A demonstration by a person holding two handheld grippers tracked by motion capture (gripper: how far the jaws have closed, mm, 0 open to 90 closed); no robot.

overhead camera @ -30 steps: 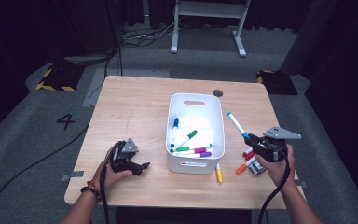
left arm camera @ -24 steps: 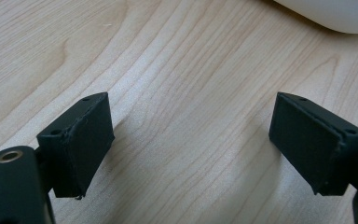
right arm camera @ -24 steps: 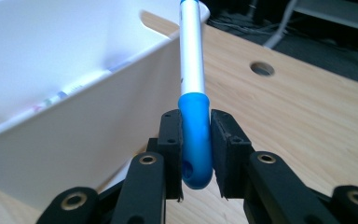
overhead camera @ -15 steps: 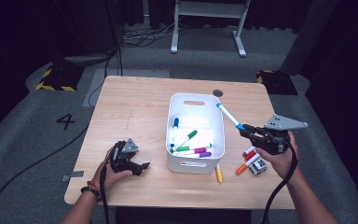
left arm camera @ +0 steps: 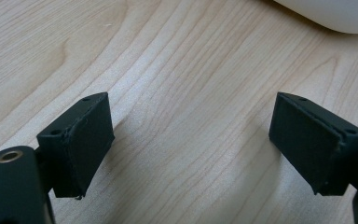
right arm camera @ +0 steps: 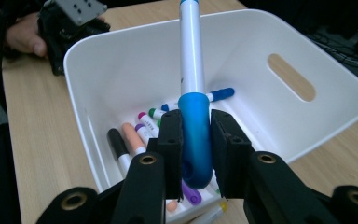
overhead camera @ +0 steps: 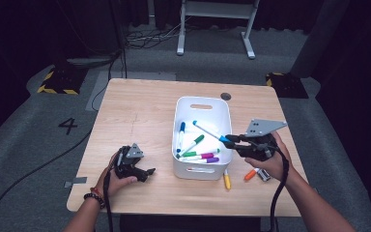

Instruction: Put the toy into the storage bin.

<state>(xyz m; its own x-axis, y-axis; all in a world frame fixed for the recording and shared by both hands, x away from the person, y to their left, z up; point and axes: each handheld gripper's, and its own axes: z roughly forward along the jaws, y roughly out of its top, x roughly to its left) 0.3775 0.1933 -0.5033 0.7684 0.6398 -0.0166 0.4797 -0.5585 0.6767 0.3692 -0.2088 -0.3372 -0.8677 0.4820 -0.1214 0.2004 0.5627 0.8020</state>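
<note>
The right gripper (right arm camera: 196,140) pinches the glossy blue cap of a blue marker (right arm camera: 192,70) between its matte black jaws, its smooth white barrel slanting over the rounded white plastic bin (overhead camera: 222,108) of markers. The left gripper (left arm camera: 191,149) rests on the pale wood-grain surface (overhead camera: 140,111), flat jaws spread wide, nothing between them
</note>
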